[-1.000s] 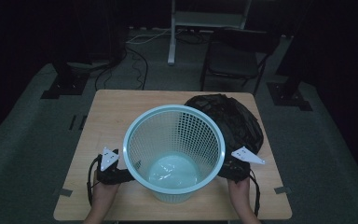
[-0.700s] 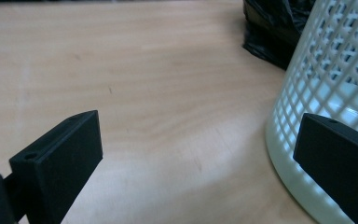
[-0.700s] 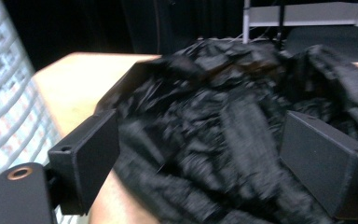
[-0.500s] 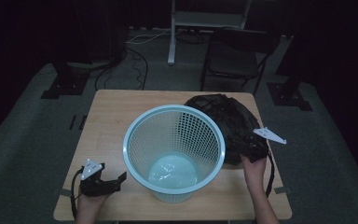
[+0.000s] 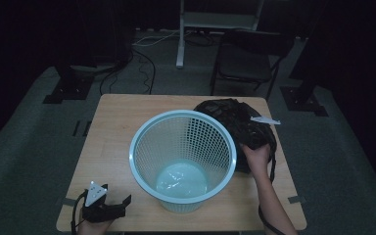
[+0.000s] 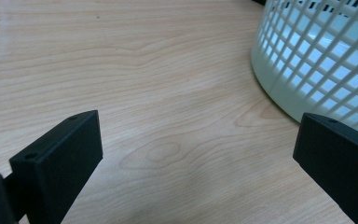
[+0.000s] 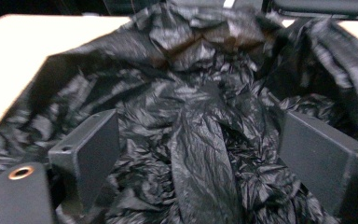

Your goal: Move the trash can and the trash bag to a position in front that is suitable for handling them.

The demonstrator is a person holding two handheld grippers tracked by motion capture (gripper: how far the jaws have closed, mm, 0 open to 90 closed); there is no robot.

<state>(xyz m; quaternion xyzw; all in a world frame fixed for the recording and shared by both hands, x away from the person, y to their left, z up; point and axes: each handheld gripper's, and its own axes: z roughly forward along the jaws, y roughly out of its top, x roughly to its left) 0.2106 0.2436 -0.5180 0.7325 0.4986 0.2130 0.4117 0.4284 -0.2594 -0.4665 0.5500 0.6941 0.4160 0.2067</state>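
Black thin plastic bag (image 7: 200, 140): light, limp, slippery | your right gripper (image 7: 198, 154) open over it: pinch the raised fold between its jaws | left gripper (image 6: 191, 154) open, idle.

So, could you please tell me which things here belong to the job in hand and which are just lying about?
In the job:
- black plastic bag, crumpled between the open right gripper
- mesh basket, mid-table
- left gripper, open over bare wooden table

Lying about:
- chair behind the table
- floor cables
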